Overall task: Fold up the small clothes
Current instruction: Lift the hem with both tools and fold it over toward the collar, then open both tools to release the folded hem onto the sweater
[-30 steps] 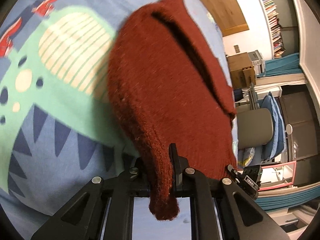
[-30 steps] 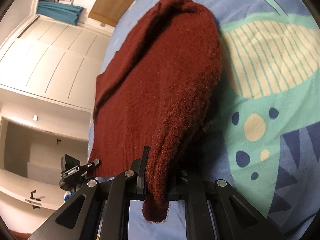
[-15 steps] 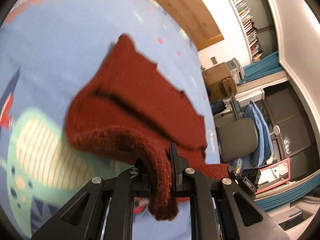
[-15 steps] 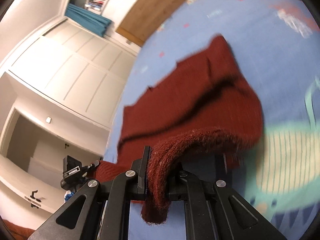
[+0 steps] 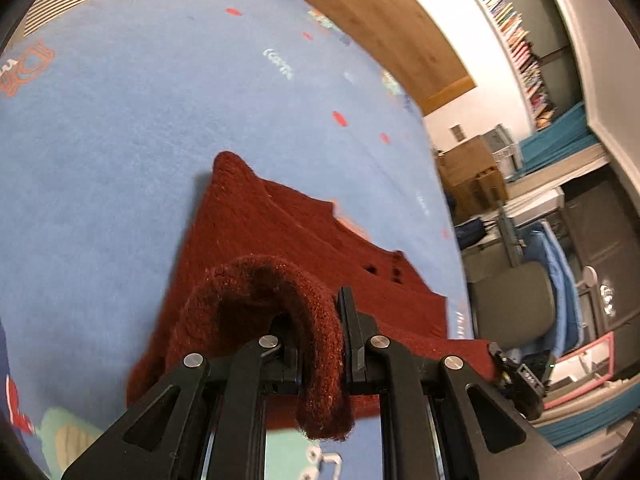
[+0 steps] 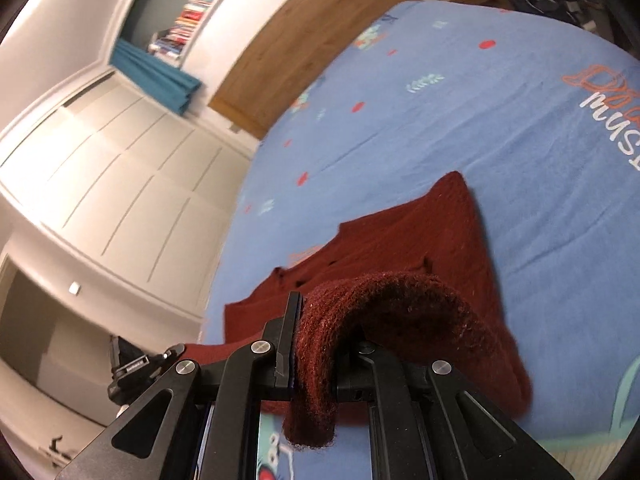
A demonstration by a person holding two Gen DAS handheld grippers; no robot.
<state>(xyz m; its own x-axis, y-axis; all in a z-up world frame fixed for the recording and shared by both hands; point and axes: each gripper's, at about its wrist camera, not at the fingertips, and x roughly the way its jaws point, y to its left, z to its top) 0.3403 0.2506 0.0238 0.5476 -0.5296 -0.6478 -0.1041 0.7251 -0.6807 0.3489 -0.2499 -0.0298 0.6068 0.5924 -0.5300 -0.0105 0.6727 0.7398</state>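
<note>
On the blue bed cover [image 5: 120, 128] lay one knit sweater [image 5: 280, 232], dark rust-red, its far part spread flat and its near edge lifted. Two hand-held grippers held that near edge, one per wrist view. The left hand-held gripper [image 5: 320, 344] had its jaws pressed together on a thick roll of the knit, which arched up over the left finger and hung down in a short fuzzy tab below the jaws. The right hand-held gripper [image 6: 316, 344] pinched the sweater [image 6: 400, 248] likewise, a rolled fold curving over its right finger and a tab dangling beneath.

The knit looked coarse and woolly, with a pointed corner at the far end and a stepped edge on the side toward the room. A few small dark holes showed near that edge in both views.

The cover [image 6: 480, 128] was printed with scattered red dots, small pale marks and a pale green shape at the near rim. White lettering at the right edge of the right wrist view read "MUS", cut off by the frame, with orange outline letters above it too distorted to read.

Beyond the bed stood one wooden headboard [image 5: 380, 12], a bookshelf [image 5: 516, 36] and two cardboard boxes [image 5: 472, 172]; the right view showed white cupboard doors [image 6: 104, 168].
</note>
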